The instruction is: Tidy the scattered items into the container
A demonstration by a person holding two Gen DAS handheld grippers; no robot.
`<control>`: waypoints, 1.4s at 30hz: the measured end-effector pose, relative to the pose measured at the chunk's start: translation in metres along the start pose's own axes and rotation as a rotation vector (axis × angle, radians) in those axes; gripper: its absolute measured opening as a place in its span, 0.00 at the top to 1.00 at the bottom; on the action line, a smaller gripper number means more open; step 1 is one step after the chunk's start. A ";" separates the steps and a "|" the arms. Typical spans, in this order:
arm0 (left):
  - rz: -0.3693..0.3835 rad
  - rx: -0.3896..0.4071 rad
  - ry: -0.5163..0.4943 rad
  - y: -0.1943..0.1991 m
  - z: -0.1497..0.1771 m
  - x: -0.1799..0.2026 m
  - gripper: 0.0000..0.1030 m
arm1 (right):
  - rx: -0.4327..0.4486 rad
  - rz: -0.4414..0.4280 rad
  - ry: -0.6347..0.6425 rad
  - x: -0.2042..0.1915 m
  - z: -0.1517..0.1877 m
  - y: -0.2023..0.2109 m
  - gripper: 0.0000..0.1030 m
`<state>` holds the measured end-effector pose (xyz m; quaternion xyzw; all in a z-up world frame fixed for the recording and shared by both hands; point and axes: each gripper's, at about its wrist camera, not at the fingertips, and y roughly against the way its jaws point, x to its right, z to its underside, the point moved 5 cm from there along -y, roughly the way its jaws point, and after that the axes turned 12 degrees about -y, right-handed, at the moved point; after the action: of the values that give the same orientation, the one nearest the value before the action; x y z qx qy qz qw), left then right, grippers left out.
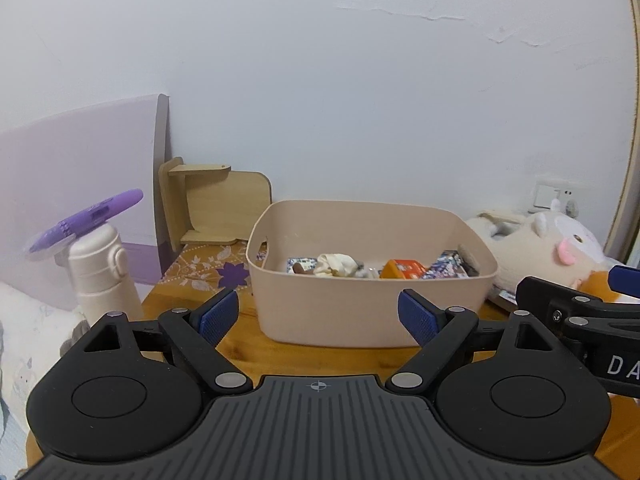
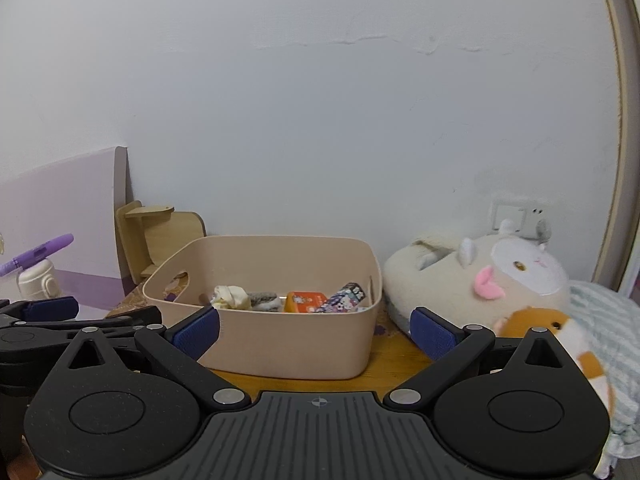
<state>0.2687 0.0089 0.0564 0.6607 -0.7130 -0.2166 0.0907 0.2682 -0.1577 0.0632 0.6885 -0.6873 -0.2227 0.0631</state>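
Observation:
A beige plastic bin (image 1: pixel 360 312) stands on the wooden table against the white wall; it also shows in the right wrist view (image 2: pixel 280 344). Inside lie a cream cloth (image 1: pixel 336 264), an orange box (image 1: pixel 402 269), a patterned blue box (image 1: pixel 448 266) and a grey sock (image 2: pixel 262 301). My left gripper (image 1: pixel 318 314) is open and empty, just in front of the bin. My right gripper (image 2: pixel 316 332) is open and empty, also in front of the bin. Each gripper shows at the edge of the other's view.
A white bottle (image 1: pixel 102 276) with a purple pen (image 1: pixel 86 220) on top stands at the left. A wooden stand (image 1: pixel 212 208) is behind the bin. A cream plush cow (image 2: pixel 480 280) and an orange plush (image 2: pixel 560 332) lie at the right, by a striped cloth (image 2: pixel 616 344).

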 end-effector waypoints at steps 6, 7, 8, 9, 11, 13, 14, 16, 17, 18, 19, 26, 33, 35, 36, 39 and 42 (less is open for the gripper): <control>0.007 0.030 -0.006 0.029 0.013 0.003 0.14 | 0.011 -0.027 -0.018 0.002 0.012 0.033 0.00; 0.007 0.032 -0.012 0.034 0.015 0.004 0.14 | 0.012 -0.029 -0.021 0.003 0.014 0.038 0.00; 0.009 0.033 -0.015 0.040 0.018 0.006 0.14 | 0.013 -0.030 -0.024 0.004 0.017 0.042 0.00; 0.014 0.032 -0.014 0.044 0.021 0.007 0.14 | 0.014 -0.030 -0.026 0.005 0.019 0.046 0.00; 0.021 0.031 -0.010 0.052 0.026 0.009 0.14 | 0.019 -0.027 -0.025 0.006 0.023 0.054 0.00; 0.023 0.031 -0.008 0.062 0.031 0.012 0.14 | 0.026 -0.021 -0.021 0.008 0.027 0.063 0.00; 0.025 0.034 -0.009 0.067 0.033 0.013 0.14 | 0.028 -0.020 -0.021 0.008 0.029 0.067 0.00; 0.029 0.036 -0.018 0.074 0.038 0.015 0.14 | 0.035 -0.019 -0.021 0.010 0.033 0.077 0.00; 0.028 0.033 -0.022 0.078 0.040 0.016 0.14 | 0.039 -0.019 -0.019 0.010 0.035 0.081 0.00; 0.027 0.030 -0.025 0.082 0.043 0.017 0.14 | 0.041 -0.020 -0.013 0.011 0.038 0.086 0.00; 0.028 0.027 -0.027 0.086 0.045 0.018 0.14 | 0.041 -0.023 -0.008 0.011 0.039 0.089 0.00; 0.039 -0.005 -0.033 0.111 0.066 0.026 0.14 | 0.038 -0.018 -0.008 0.015 0.056 0.113 0.00; 0.061 -0.056 -0.029 0.133 0.086 0.032 0.14 | 0.041 -0.002 0.003 0.019 0.077 0.140 0.00; 0.072 -0.067 -0.017 0.139 0.091 0.033 0.14 | 0.032 -0.007 -0.007 0.022 0.083 0.145 0.00; 0.072 -0.070 -0.016 0.141 0.092 0.034 0.14 | 0.027 -0.012 -0.012 0.023 0.085 0.147 0.00; 0.069 -0.069 -0.026 0.150 0.097 0.038 0.14 | 0.023 -0.017 -0.022 0.026 0.090 0.155 0.00; 0.065 -0.062 -0.039 0.159 0.101 0.042 0.14 | 0.027 -0.010 -0.022 0.030 0.095 0.164 0.00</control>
<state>0.0789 -0.0079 0.0280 0.6298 -0.7286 -0.2483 0.1045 0.0793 -0.1736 0.0365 0.6904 -0.6873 -0.2214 0.0451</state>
